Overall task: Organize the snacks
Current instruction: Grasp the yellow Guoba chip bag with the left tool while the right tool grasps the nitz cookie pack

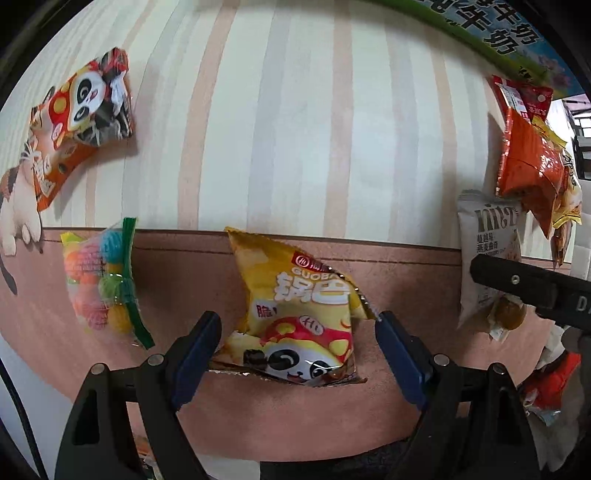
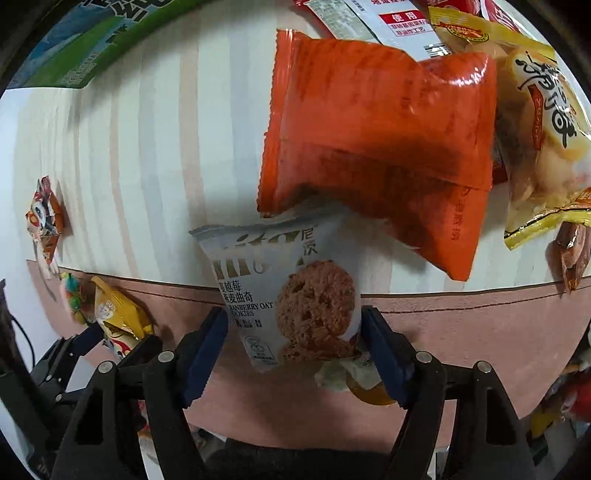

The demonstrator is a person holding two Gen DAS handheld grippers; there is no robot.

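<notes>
In the left wrist view, a yellow panda snack bag (image 1: 299, 314) lies on the striped tablecloth between the fingers of my left gripper (image 1: 297, 341), which is open around it. In the right wrist view, a white cranberry oat cookie packet (image 2: 291, 295) sits between the fingers of my right gripper (image 2: 293, 343), which is open with its pads close to the packet's sides. The cookie packet (image 1: 487, 254) and the right gripper's black finger also show at the right of the left wrist view. The yellow bag (image 2: 118, 317) shows at the left of the right wrist view.
An orange bag (image 2: 380, 147) lies just beyond the cookie packet, with yellow and red packets (image 2: 543, 129) piled to its right. A bag of coloured candy balls (image 1: 103, 280) and an orange panda bag (image 1: 81, 118) lie to the left. A green-edged milk carton box (image 1: 509, 33) stands at the back.
</notes>
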